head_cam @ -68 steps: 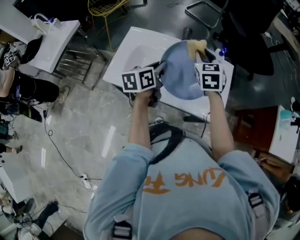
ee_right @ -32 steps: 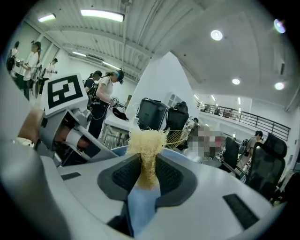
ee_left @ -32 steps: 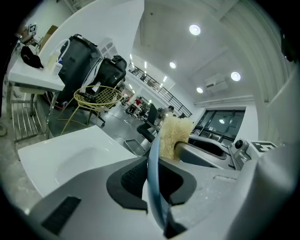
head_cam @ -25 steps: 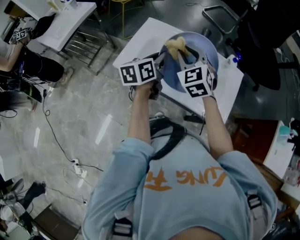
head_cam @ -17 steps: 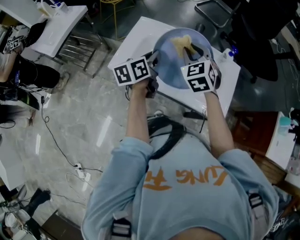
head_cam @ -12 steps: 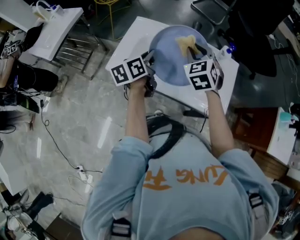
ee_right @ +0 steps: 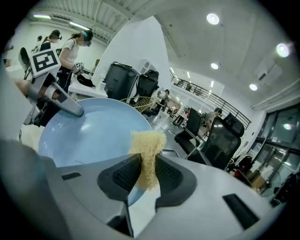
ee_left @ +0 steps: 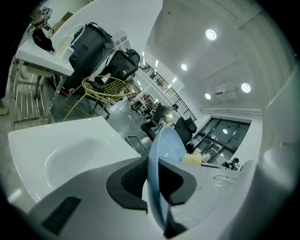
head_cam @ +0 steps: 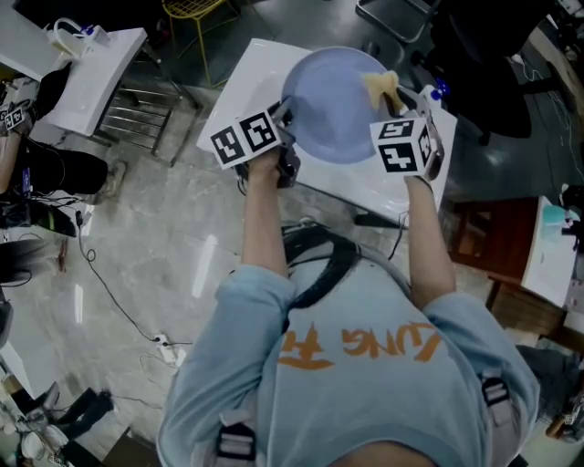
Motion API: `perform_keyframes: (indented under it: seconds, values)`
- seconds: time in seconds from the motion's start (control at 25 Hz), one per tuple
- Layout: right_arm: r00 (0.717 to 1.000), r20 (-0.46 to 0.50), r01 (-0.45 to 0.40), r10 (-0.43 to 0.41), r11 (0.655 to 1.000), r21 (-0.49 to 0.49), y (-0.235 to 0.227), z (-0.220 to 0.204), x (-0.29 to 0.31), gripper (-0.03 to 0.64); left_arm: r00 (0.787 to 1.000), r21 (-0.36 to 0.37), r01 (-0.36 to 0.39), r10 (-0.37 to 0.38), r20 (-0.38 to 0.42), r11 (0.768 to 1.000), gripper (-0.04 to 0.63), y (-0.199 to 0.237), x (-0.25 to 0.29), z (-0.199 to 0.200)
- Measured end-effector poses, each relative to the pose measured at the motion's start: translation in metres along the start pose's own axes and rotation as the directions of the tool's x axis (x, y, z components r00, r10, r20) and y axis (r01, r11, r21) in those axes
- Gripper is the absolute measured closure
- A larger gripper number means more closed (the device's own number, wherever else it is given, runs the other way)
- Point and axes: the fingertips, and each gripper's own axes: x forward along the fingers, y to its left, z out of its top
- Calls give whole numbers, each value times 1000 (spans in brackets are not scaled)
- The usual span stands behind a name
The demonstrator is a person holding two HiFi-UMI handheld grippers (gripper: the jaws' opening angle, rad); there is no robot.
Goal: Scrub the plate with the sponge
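Note:
A pale blue plate is held tilted over the white sink. My left gripper is shut on the plate's left rim; in the left gripper view the rim runs edge-on between the jaws. My right gripper is shut on a yellow sponge, which lies at the plate's right edge. In the right gripper view the sponge is pinched upright between the pads, with the plate's face and the left gripper behind it.
The sink stands on a marble floor with cables. A white table with a rack lies to the left, a yellow wire chair behind, black office chairs at the upper right. People stand far off in the right gripper view.
The sponge has swept from the plate's upper left across its face to the right edge. The plate and left gripper have shifted slightly left and down.

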Motion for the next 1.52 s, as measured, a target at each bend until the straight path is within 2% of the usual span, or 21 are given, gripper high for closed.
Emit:
perform_keyframes:
  seconds: [0.16, 0.28, 0.44, 0.56, 0.68, 0.88, 1.08, 1.28, 1.4, 1.52]
  values:
    - [998, 5, 56, -56, 998, 37, -18, -4, 0, 522, 1000, -8, 9, -9, 12, 1000, 566, 0, 5, 7]
    - [999, 42, 30, -32, 997, 65, -20, 9, -6, 522, 999, -19, 26, -26, 25, 999, 566, -2, 9, 11]
    - [983, 173, -76, 58, 992, 98, -9, 52, -21, 520, 995, -64, 84, -80, 63, 994, 566, -10, 11, 22]
    - [956, 246, -190, 160, 977, 101, 19, 82, -30, 520, 992, -83, 102, -94, 87, 991, 566, -10, 12, 30]
    - [924, 269, -299, 271, 952, 70, 60, 101, -30, 520, 991, -105, 100, -89, 103, 989, 566, -5, 13, 35]
    - [891, 207, -421, 404, 906, 46, 115, 99, -19, 520, 985, -182, 128, -105, 134, 975, 566, 7, 15, 37]
    - [877, 148, -470, 458, 880, 67, 138, 90, -10, 522, 986, -226, 121, -92, 137, 967, 566, 20, 16, 32]
    - [849, 111, -527, 517, 845, 91, 152, 86, -4, 525, 988, -249, 93, -60, 140, 964, 566, 32, 16, 31]
    - [853, 80, -521, 516, 850, 72, 153, 84, 1, 525, 990, -238, 80, -49, 134, 968, 566, 35, 18, 33]
    - [884, 27, -468, 467, 883, 28, 146, 72, 12, 525, 991, -225, 80, -53, 124, 971, 566, 36, 23, 32]
